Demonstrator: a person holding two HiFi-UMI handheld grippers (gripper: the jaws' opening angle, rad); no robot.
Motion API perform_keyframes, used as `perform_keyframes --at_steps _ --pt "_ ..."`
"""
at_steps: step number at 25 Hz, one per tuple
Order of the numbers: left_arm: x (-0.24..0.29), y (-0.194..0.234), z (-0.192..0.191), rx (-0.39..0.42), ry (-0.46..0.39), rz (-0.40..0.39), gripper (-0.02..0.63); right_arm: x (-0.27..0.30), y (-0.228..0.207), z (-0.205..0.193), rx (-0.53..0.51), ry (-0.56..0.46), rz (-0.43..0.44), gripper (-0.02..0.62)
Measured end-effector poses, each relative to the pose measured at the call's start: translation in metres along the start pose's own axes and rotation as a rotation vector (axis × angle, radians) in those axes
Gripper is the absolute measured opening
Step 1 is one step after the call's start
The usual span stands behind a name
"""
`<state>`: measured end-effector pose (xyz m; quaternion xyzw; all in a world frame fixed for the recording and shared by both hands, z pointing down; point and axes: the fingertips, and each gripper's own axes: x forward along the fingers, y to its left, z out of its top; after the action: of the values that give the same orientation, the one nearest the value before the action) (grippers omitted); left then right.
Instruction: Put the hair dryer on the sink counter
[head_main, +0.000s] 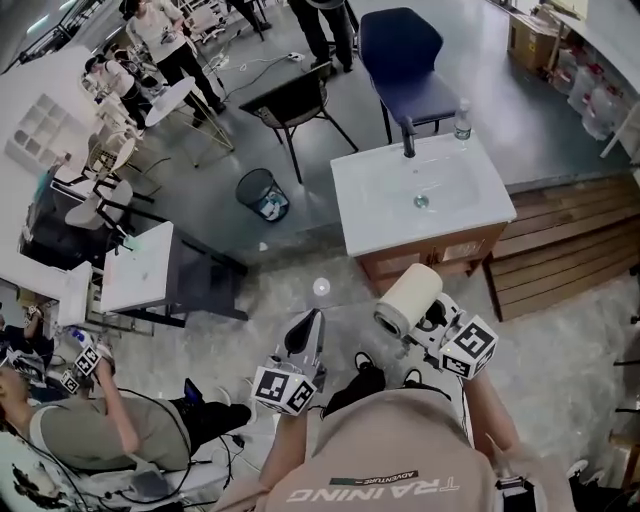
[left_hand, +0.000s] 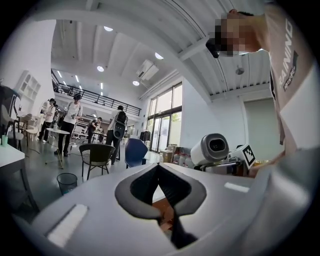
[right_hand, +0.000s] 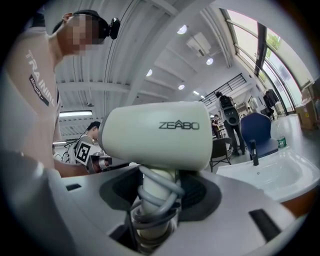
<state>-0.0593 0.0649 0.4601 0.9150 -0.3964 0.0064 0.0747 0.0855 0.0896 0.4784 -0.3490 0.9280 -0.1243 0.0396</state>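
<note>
The hair dryer (head_main: 408, 298) is sitting upright in the right gripper (head_main: 428, 318), held in the air just in front of the cabinet (head_main: 420, 258) and not yet on the counter (head_main: 362, 218). In the right gripper view the dryer (right_hand: 157, 134) is filling the middle, its cream barrel lying crosswise above the jaws, and the right gripper (right_hand: 154, 202) is clamping the handle, with the grey cord (right_hand: 159, 189) wound round it between the pads. The left gripper (head_main: 304, 335) is hanging beside it, to the person's left and a little nearer the body, carrying nothing. In the left gripper view its (left_hand: 159, 169) jaws are meeting at the tips with nothing between them, and the dryer (left_hand: 211, 149) is showing off to the right. Beyond both grippers the white counter is lying clear around its basin (head_main: 424, 188), with the faucet (head_main: 408, 137) and a bottle (head_main: 462, 120) standing at its far edge. A blue chair (head_main: 402, 58) is standing behind the sink, a black chair (head_main: 292, 105) to its left, and a bin (head_main: 262, 192) on the floor nearby.
</note>
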Motion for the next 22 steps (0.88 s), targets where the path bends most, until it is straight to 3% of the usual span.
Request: perform_keyframes --at_steps 12,22 --pt "0.051 0.078 0.012 -0.008 -0.056 -0.096 0.008 0.077 -0.022 0.0 0.018 0.048 -0.05 0.218" --pt "0.069 0.147 0.004 -0.03 -0.033 -0.179 0.008 0.136 -0.04 -0.009 0.044 0.054 -0.137 0.218"
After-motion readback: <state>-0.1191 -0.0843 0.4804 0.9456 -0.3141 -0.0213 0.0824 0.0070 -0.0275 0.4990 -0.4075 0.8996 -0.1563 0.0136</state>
